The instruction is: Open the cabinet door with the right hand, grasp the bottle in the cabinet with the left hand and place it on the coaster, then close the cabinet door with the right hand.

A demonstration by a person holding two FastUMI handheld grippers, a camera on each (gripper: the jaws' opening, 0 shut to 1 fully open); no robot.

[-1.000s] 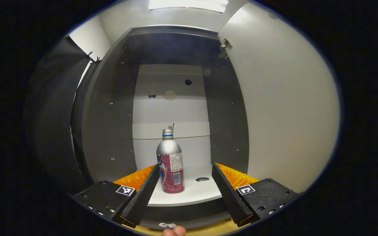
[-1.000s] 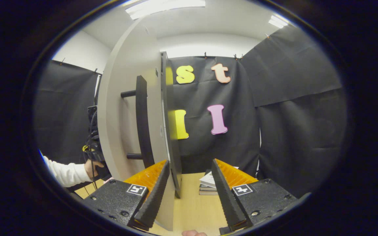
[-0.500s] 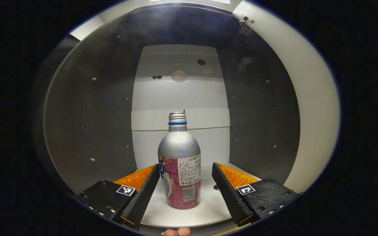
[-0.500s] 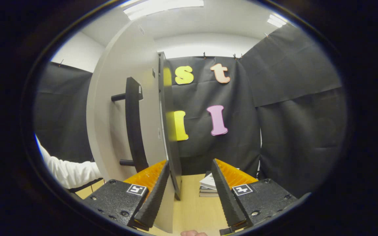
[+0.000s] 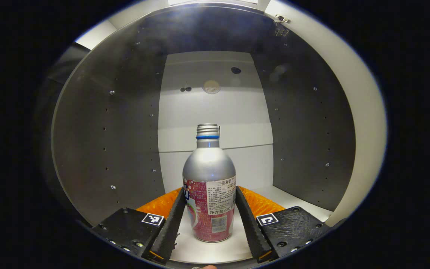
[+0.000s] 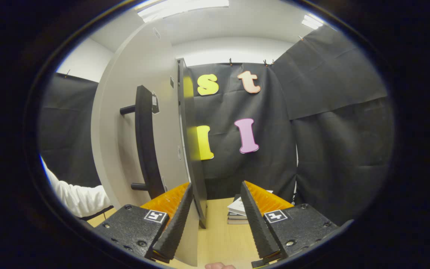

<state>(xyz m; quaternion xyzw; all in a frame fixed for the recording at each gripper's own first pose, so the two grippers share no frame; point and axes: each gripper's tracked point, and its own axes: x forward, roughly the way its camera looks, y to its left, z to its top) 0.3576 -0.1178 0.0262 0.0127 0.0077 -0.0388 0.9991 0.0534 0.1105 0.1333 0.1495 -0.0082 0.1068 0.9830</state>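
A silver bottle (image 5: 208, 179) with a red label stands upright on the white floor (image 5: 203, 251) of the open cabinet. My left gripper (image 5: 209, 190) is inside the cabinet, and both of its fingers press on the label's sides. In the right gripper view the open cabinet door (image 6: 125, 112) stands edge-on, with its black bar handle (image 6: 144, 142) on the outer face. My right gripper (image 6: 215, 185) is open. The door's dark edge rises between its fingers, close to the left finger (image 6: 175, 220).
Dark cabinet side walls (image 5: 106, 142) close in on both sides of the bottle, and the door's inner face (image 5: 364, 123) is at the right. A small stack of books (image 6: 239, 209) lies on the wooden table (image 6: 218, 235). A white sleeve (image 6: 73, 188) shows at the left.
My left gripper went deeper into the cabinet and its fingers closed onto the bottle. In the right gripper view the door has swung a little wider open.
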